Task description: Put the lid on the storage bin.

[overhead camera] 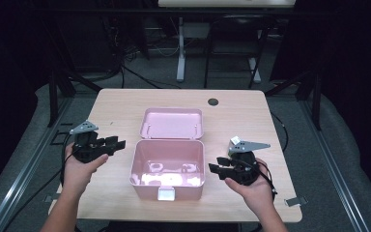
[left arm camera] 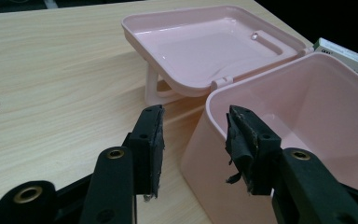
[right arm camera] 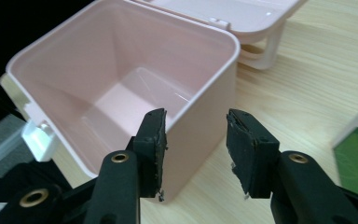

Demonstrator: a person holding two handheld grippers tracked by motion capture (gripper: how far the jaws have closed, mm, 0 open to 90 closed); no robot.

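Your left gripper (overhead camera: 118,143) sits at nine o'clock of the pink box (overhead camera: 168,166) and your right gripper (overhead camera: 216,169) at three o'clock, both with jaws spread wide and holding nothing. The box stands open near the middle of the table (overhead camera: 116,104), its lid (overhead camera: 172,123) thrown back flat toward twelve o'clock and its white latch (overhead camera: 166,194) facing you at six o'clock. In the left gripper view the box wall (left arm camera: 200,154) lies just ahead of the jaws; in the right gripper view the near corner (right arm camera: 205,116) falls between them.

The risk, as I judge it, is the light plastic: push from one side alone and the box will likely slide or tip on the smooth top. Close a jaw on the thin rim at an angle and it could flex and slip out. Swing the lid carelessly and the hinge or its handle may catch.

The surface is pale wood-grain laminate with a dark round cable hole (overhead camera: 213,102) at one o'clock. A green-and-white carton (right arm camera: 356,161) shows in the right gripper view, just beside that gripper. Around the table lie grey floor, dark metal frame legs and loose cables
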